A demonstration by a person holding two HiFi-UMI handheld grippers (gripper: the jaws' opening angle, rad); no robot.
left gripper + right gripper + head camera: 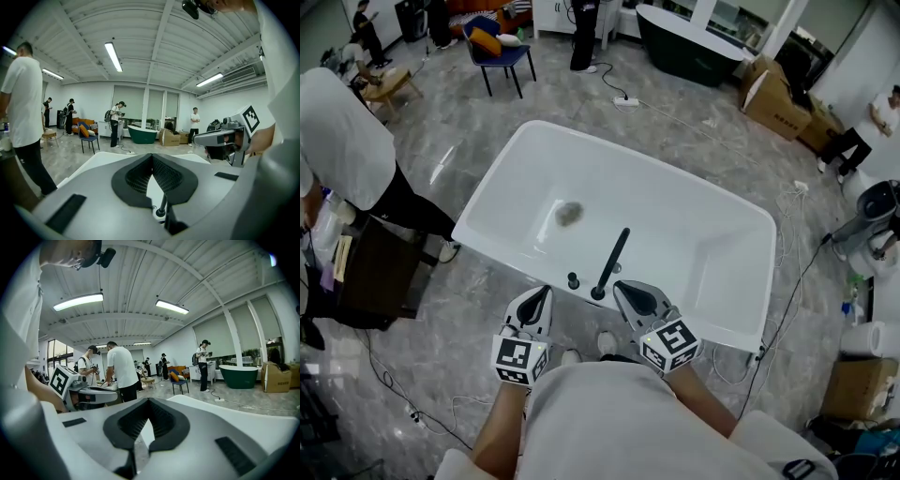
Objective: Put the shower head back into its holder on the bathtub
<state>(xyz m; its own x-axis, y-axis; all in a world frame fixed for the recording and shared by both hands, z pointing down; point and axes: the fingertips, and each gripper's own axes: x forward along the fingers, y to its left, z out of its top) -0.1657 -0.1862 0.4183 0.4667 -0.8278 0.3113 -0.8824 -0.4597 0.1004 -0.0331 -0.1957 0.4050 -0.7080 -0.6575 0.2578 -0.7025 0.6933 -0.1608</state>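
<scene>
Grey marble floor all round, white freestanding bathtub dead centre, bare inside apart from a dark drain. One bystander in a white shirt at the left, well apart from the tub.

Just short of the near rim, left claw and right claw, one on each side of the black fittings. Both clenched tip to tip, nothing gripped; same reading in both gripper views.

Slim black shower head between the two claws, lower end at a round black holder on the near rim, upper end leaning out over the basin. Small black knob just beside the holder on the left.

Looks seated already; full seating in the holder not confirmable from here. Probably a check-and-clear moment rather than a carry.

To do it well:
- Keep both claws off the shower head.
- Back away from the rim, not across it.
- Avoid clipping the knob with the left claw.

In case of a loose seat:
- Open the right claw and take the shower head low, near the holder.
- Press straight down along its own axis, no sideways levering.
- Let go and watch for wobble.
</scene>
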